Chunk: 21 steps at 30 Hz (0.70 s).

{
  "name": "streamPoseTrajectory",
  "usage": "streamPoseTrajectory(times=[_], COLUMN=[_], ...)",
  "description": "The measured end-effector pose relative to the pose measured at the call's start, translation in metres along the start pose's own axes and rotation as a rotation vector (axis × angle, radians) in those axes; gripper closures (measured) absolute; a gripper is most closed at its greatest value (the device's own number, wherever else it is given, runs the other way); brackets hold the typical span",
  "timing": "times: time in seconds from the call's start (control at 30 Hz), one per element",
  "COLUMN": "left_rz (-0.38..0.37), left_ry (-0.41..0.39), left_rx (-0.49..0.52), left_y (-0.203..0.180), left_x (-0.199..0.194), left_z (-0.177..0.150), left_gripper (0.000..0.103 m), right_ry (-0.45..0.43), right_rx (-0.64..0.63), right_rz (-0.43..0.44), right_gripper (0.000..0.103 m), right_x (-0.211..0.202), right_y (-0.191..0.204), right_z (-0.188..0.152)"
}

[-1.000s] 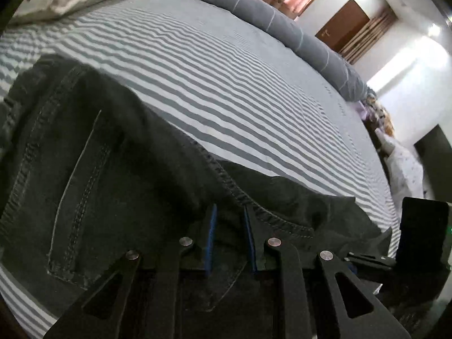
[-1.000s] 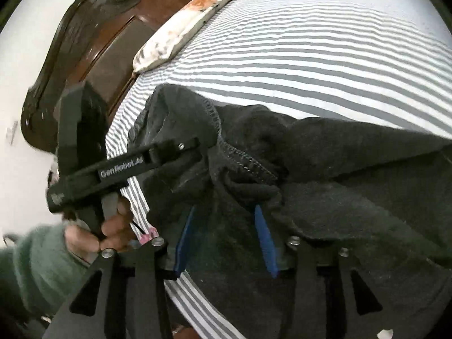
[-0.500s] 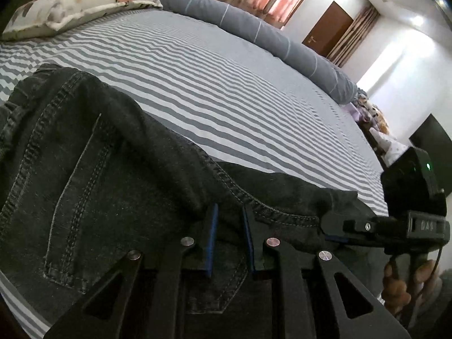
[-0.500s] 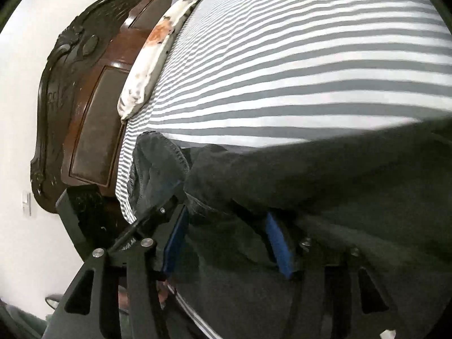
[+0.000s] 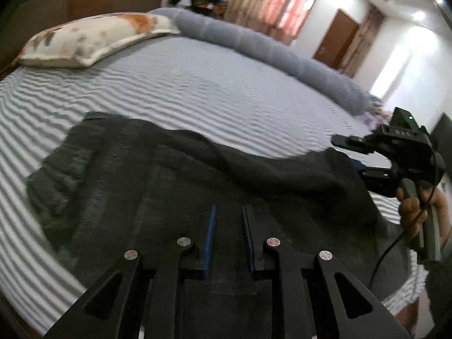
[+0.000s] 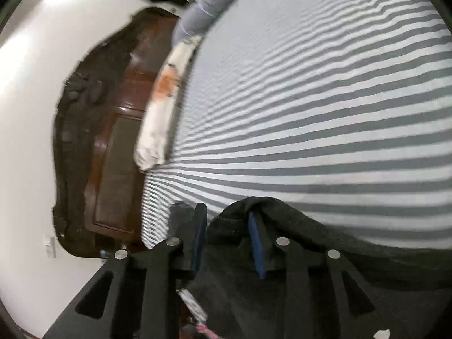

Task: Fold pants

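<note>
Currently left wrist view: left tongs [image 5: 228, 226] slightly parted over dark pants [image 5: 197, 186] lying on striped bed [image 5: 197, 90]; pinch unclear. Right wrist view: right tongs [image 6: 227, 240] pinching bunched pants edge [image 6: 282, 226] above the bed.

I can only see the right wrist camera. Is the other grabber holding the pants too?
Observer: The left wrist view shows the left gripper low over the dark pants with its pads a little apart. I can't tell whether it's pinching the cloth.
Operator: Can you see my grabber from there?
Observer: Yes. The right gripper is at the pants' far edge, and a hand is wrapped around its handle.
</note>
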<state>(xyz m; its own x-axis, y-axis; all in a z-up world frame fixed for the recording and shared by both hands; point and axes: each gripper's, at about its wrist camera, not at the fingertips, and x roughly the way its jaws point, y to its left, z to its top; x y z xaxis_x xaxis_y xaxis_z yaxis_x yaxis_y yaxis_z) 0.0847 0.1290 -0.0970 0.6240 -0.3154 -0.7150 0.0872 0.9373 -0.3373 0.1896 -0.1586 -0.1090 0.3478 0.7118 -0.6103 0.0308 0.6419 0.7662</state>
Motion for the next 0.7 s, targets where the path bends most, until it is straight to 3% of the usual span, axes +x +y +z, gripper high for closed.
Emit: streamPoseTrajectory(times=[0.03,0.1,0.17,0.27,0.4,0.47,0.5,0.6,0.7], left_rz=[0.009,0.039,0.026,-0.015,-0.165,-0.193,-0.194,-0.123,-0.144], left_ry=[0.016,0.062,0.085,0.059,0.065,0.143,0.183,0.356,0.378], left_rx=[-0.009,-0.014,-0.013,0.039,0.17,0.268,0.286,0.301,0.285], left_y=[0.003,0.008,0.01,-0.001,-0.035,-0.054,-0.058,-0.055,-0.049], left_x=[0.001,0.004,0.002,-0.011,-0.02,-0.011,-0.005,0.026,0.024], left_z=[0.0,-0.002,-0.004,-0.004,-0.011,-0.02,-0.024,-0.039,-0.038], left_gripper=[0.083,0.083,0.083,0.082,0.075,0.073,0.073,0.073,0.073], right_ry=[0.005,0.047,0.096,0.145,0.133,0.091,0.056,0.017,0.034], right_rx=[-0.006,0.007,-0.003,-0.059,-0.049,-0.062,-0.067,-0.051,-0.061], right_rz=[-0.022,0.005,0.017,-0.012,0.012,0.015,0.004,-0.023,-0.084], right_gripper=[0.071,0.059,0.052,0.052,0.071,0.081,0.088,0.096,0.097], right_x=[0.003,0.007,0.011,0.015,0.014,0.009,0.005,0.003,0.014], right_y=[-0.001,-0.004,-0.004,-0.004,-0.006,-0.002,-0.001,-0.005,-0.01], right_z=[0.002,0.002,-0.002,-0.01,-0.002,0.008,0.014,0.029,0.035])
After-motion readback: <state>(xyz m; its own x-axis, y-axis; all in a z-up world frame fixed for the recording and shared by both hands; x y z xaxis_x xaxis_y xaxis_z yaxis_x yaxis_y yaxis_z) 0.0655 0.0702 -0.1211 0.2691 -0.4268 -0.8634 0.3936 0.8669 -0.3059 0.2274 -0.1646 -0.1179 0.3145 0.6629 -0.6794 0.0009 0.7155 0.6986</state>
